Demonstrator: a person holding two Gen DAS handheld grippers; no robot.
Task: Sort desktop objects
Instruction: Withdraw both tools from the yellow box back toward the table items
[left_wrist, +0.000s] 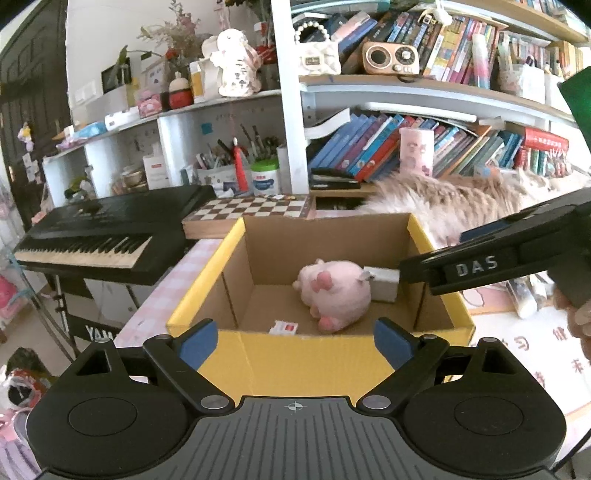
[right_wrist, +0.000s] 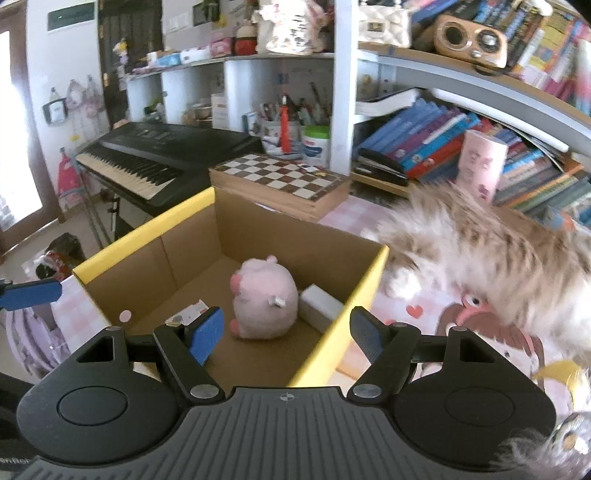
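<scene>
A yellow-rimmed cardboard box (left_wrist: 258, 354) stands on the pink checked table. Inside lie a pink plush pig (left_wrist: 332, 291), a white block (left_wrist: 384, 282) against the right wall and a small red-and-white card (left_wrist: 284, 326) near the front. My left gripper (left_wrist: 295, 341) hangs open over the box's near wall, holding nothing. My right gripper (right_wrist: 286, 334) is open above the box's right wall (right_wrist: 332, 350), also with nothing in it. The pig (right_wrist: 264, 302) and the white block (right_wrist: 319, 304) lie beyond it. One of the right gripper's fingers (left_wrist: 476, 264) reaches over the box from the right.
A fluffy tan furry animal (right_wrist: 480, 240), blurred, sits on the table just right of the box. A chessboard case (right_wrist: 280, 181) stands behind the box, with an electric keyboard (left_wrist: 96, 236) to its left. Bookshelves fill the back. A small bottle (left_wrist: 522, 299) lies on the mat at right.
</scene>
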